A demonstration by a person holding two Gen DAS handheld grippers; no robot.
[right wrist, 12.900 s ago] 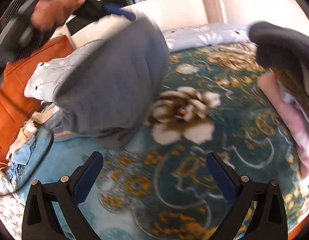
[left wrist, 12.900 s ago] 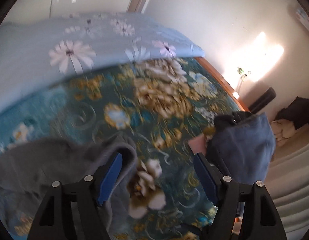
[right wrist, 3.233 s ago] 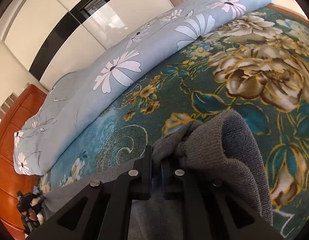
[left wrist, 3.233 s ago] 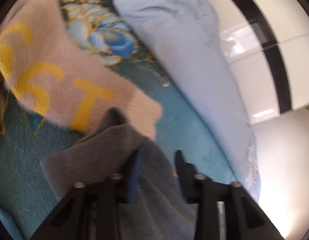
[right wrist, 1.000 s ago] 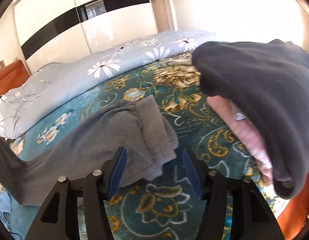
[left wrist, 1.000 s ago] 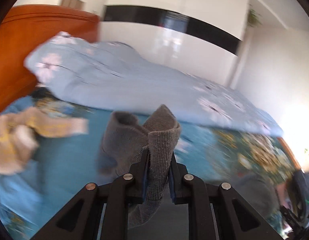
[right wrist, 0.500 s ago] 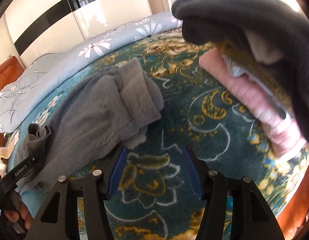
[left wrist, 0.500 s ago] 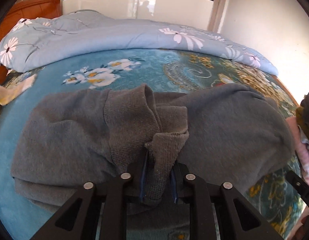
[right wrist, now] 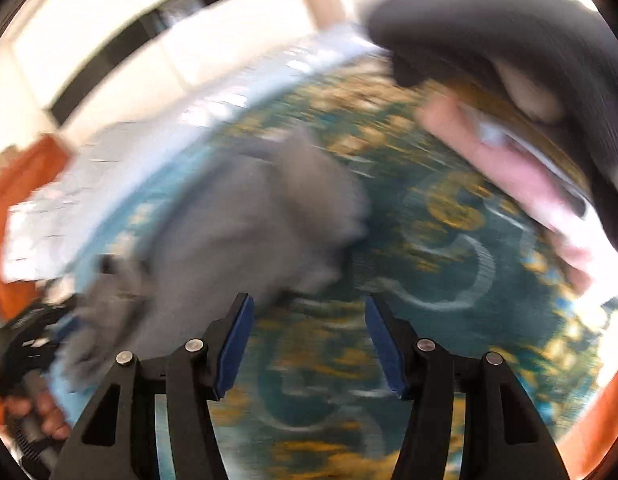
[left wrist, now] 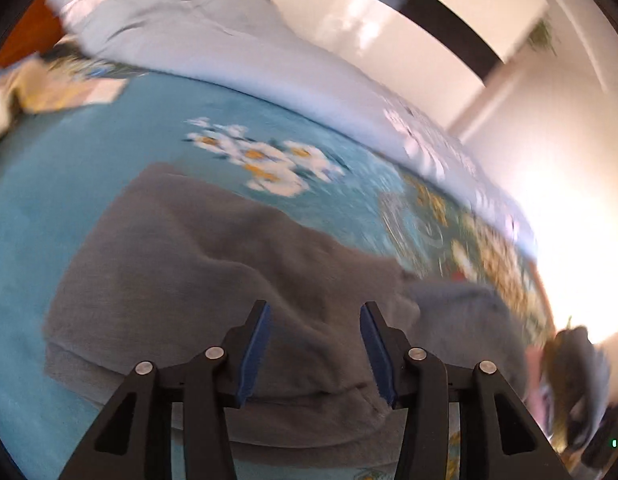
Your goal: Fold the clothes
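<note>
Left gripper (left wrist: 315, 346): fingers spread wide, blue pads apart, nothing pinched between them, poised over the cloth.
Grey knitted garment (left wrist: 213, 280): lying folded over on the bed, filling the lower middle of the left view; its hem edge runs just beneath the left fingers at 6 o'clock.
Right gripper (right wrist: 307, 346): fingers spread as well, empty, over bare bedspread; the view is heavily blurred.
Garment from the right: the same grey heap (right wrist: 245, 220) sits at 10 o'clock of the right fingers, clear of them.
Teal floral bedspread (right wrist: 441, 264): carries everything, gold and white blooms across it.
Pale blue daisy-print duvet (left wrist: 237, 52): bunched along the far side of the bed, 12 o'clock in the left view.
Stack of folded clothes (right wrist: 521, 92): dark grey piece on top, pink one beneath, at 2 o'clock in the right view.
Yellow and cream garment (left wrist: 49, 88): at 10 o'clock in the left view, well apart from the grey one.
</note>
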